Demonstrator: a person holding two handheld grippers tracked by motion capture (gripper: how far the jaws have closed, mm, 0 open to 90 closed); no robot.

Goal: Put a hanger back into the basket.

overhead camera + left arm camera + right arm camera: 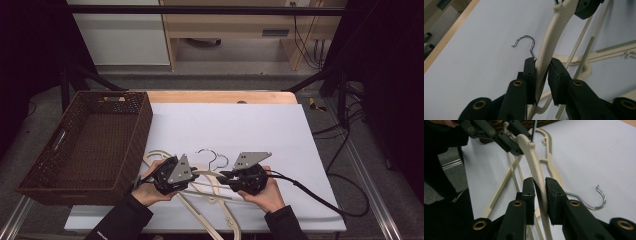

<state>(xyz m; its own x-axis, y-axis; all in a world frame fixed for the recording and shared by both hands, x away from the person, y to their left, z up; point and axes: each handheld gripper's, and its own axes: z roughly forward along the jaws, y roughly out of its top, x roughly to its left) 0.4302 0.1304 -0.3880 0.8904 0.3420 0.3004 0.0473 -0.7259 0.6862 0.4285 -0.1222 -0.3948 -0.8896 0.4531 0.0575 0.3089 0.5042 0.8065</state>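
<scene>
cream hanger (549, 45) arm clamped between both grippers' jaws

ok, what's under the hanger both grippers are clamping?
More cream hangers lie crossed beneath the held hanger on the white sheet. How many, the hands and grippers hide.

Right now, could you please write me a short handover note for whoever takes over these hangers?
Left hand-held gripper: shut on the cream hanger, near its hook end.
Right hand-held gripper: shut on the same hanger's arm, further along.
Things: the held hanger sits between both grippers, above the white sheet. Other cream hangers lie in a loose pile beneath, by the front edge. The brown wicker basket stands at the left with no hanger visible in it.
Done: one hanger gripped at two points.
Left: probably move it into the basket, then the rest.
</scene>
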